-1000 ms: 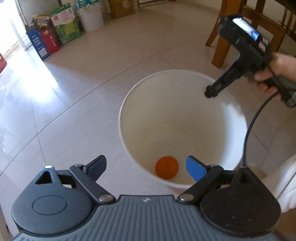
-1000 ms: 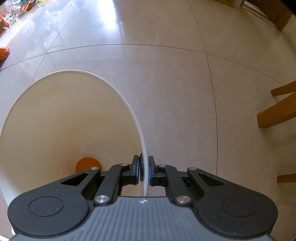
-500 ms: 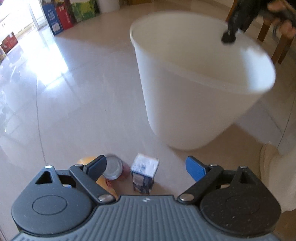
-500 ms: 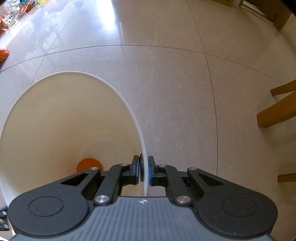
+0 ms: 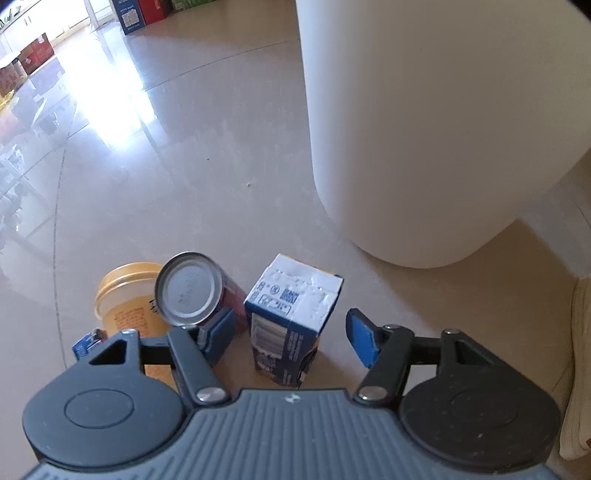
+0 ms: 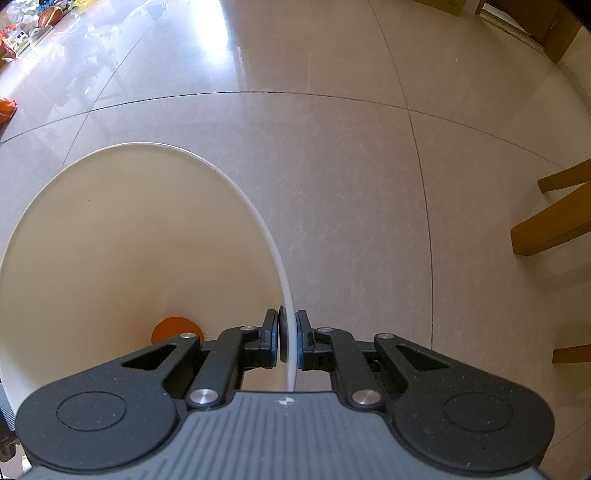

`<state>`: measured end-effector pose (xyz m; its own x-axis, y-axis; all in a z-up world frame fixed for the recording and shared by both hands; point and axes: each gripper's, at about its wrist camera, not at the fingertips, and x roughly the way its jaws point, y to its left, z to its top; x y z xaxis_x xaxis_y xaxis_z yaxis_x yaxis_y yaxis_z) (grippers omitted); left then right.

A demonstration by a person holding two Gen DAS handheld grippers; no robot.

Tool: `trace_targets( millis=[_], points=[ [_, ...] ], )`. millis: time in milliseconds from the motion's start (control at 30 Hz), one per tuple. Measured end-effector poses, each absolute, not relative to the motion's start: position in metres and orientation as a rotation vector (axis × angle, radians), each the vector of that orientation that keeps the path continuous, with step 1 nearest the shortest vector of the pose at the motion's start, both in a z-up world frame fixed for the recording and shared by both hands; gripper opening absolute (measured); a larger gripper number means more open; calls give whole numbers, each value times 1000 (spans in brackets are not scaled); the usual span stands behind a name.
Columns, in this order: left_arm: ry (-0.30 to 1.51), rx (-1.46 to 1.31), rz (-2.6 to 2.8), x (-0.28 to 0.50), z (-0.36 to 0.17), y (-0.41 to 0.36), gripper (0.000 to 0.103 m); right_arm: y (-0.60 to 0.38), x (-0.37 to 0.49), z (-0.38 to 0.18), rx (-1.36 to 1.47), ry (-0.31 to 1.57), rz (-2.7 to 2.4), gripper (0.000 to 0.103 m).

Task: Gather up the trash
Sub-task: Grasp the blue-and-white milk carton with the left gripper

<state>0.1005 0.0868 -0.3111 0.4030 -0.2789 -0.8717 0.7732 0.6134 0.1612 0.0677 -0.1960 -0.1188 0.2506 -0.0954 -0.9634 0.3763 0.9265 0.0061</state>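
Note:
In the left wrist view my left gripper (image 5: 291,339) hangs open low over the floor, and a blue and white carton (image 5: 291,314) stands between its fingers without touching them. A red can (image 5: 199,291) lies on its side by the left finger, leaning on a yellow cup (image 5: 125,299). The white bin (image 5: 424,129) rises just behind them. In the right wrist view my right gripper (image 6: 287,341) is shut on the white bin's rim (image 6: 284,288), one pad inside and one outside. An orange disc (image 6: 173,328) lies on the bin's bottom.
A small blue packet (image 5: 86,341) lies left of the yellow cup. Coloured boxes (image 5: 136,14) line the far wall. Wooden chair legs (image 6: 554,218) stand right of the bin. A person's pale sleeve (image 5: 580,362) is at the right edge. Glossy tiled floor spreads to the left.
My left gripper has dropped from above the bin's mouth down to the floor in front of it, closing in on the carton, can and cup. The right gripper has kept its hold on the rim.

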Motion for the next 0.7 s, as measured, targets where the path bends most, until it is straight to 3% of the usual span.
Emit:
trace_targets(
  millis=[167,267,700],
  points=[
    [923,644,-731,102,-319,83,58,-196,68,-119,257,1278,-327,12],
    [923,658,-731,104,-320,80,47,-196,68,-119,255,1277,-328,12],
    [949,682,-721,100,-286,82,45,-196,68,-118,259,1276,-328,12]
  ],
)
